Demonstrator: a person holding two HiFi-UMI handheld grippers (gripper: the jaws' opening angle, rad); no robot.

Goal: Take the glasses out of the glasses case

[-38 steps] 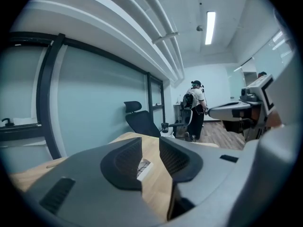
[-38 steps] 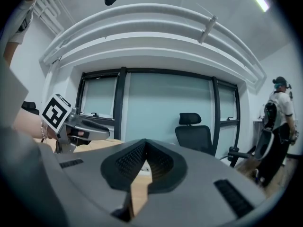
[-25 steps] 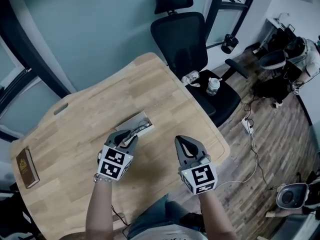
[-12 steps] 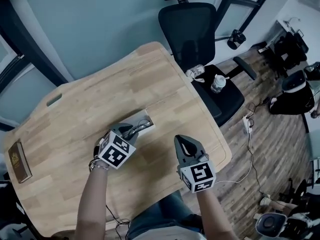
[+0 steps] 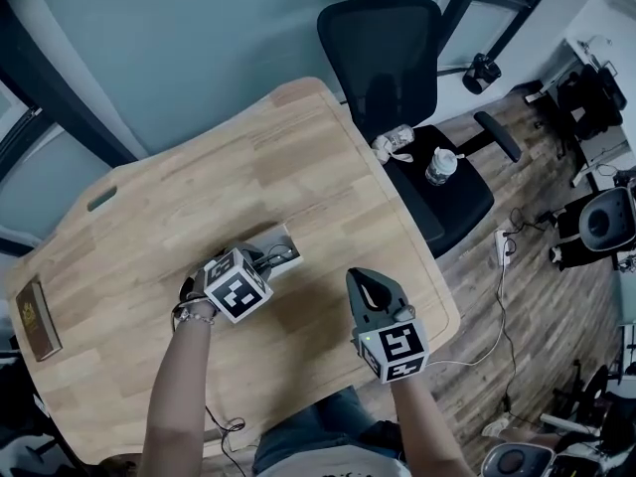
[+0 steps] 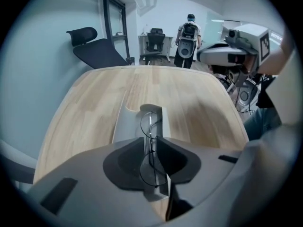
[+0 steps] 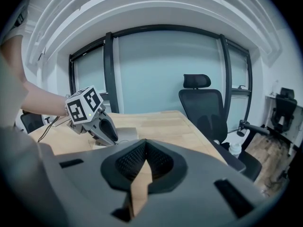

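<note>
Wooden table (image 5: pixel 199 197) | glasses case (image 5: pixel 281 238) mid-table | book (image 5: pixel 33 318) at corner | chair (image 5: pixel 383 48) holds bottles (image 5: pixel 396 143)

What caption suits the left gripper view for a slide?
Left gripper closing its jaws around the glasses lying in the open case on the wooden table.

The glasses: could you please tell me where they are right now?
In the left gripper view, the glasses lie in the open grey case on the wooden table, centre frame, between the closing jaws of the left gripper.
</note>
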